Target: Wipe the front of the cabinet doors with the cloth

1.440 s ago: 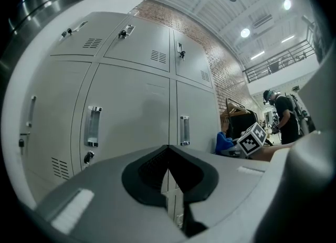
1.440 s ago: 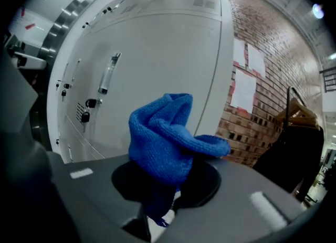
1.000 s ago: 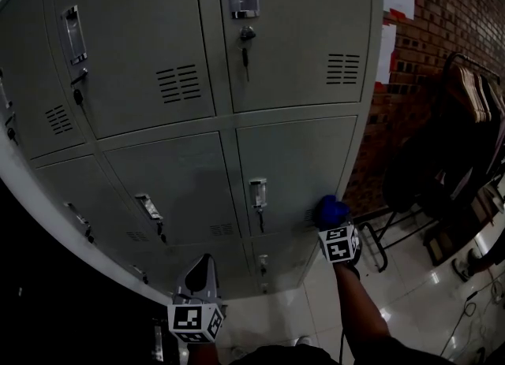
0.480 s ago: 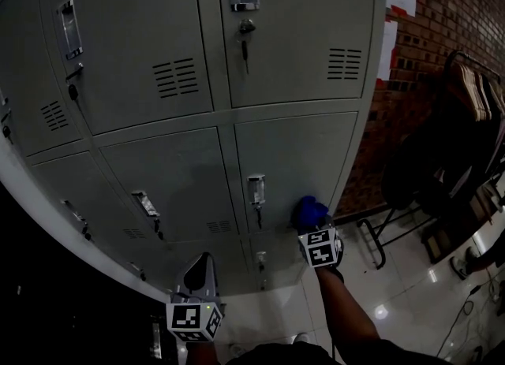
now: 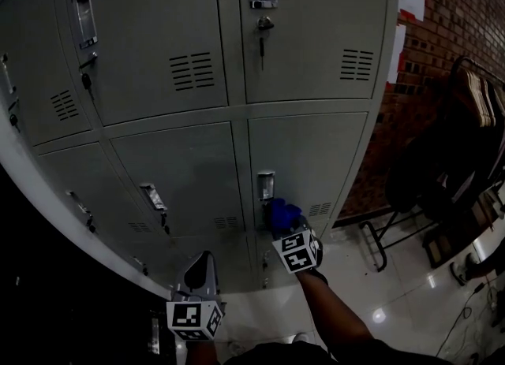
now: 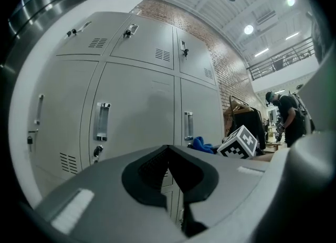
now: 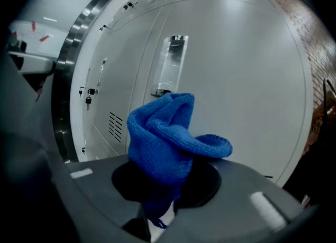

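Jaws of the right gripper (image 7: 164, 187) pinch the blue cloth (image 7: 167, 134) near a locker door (image 5: 308, 158) handle (image 5: 266, 184); the left gripper (image 6: 169, 176) has its jaws pressed together, empty.

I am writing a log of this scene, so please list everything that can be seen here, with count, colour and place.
cabinet: one, grey, many doors, fills the front
cloth: one, blue, at a lower door, under its handle
brick wall: one, reddish, right of the cabinet
clothes rack: one, dark, far right
floor: one, glossy pale, bottom right
bystander: one, dark clothes, far background
right gripper: one, grey, shut on the cloth
left gripper: one, grey, shut, empty, low left
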A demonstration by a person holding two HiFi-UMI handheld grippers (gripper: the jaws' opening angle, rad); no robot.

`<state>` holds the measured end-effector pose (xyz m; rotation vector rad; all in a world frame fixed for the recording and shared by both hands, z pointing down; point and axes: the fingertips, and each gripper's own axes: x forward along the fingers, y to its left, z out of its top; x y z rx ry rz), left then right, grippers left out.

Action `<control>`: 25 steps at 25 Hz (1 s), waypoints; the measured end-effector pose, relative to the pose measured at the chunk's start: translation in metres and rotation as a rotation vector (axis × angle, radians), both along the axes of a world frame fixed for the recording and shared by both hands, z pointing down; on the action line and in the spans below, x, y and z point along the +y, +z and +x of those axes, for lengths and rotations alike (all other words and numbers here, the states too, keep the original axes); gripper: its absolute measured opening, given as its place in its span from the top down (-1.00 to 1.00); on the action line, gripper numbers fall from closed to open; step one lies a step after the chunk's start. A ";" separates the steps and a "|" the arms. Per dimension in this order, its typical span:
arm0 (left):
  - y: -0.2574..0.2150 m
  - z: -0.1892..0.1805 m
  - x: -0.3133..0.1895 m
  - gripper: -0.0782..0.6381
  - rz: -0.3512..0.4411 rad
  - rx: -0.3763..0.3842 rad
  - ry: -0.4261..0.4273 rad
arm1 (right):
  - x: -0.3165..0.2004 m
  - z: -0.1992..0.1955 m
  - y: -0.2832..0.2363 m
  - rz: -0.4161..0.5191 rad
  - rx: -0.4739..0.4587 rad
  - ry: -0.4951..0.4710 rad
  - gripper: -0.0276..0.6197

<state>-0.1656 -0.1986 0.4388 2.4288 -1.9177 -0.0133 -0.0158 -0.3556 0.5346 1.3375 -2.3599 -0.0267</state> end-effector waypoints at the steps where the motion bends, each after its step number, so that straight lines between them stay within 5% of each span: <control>1: -0.004 -0.002 0.002 0.73 0.001 0.002 -0.008 | 0.001 -0.007 -0.001 0.003 0.006 -0.012 0.65; 14: -0.006 -0.018 0.011 0.73 0.003 0.002 -0.040 | 0.016 -0.017 -0.007 0.004 -0.016 -0.039 0.65; 25: -0.005 -0.002 0.010 0.73 0.005 -0.001 -0.005 | 0.087 0.028 -0.081 0.171 -0.117 -0.017 0.65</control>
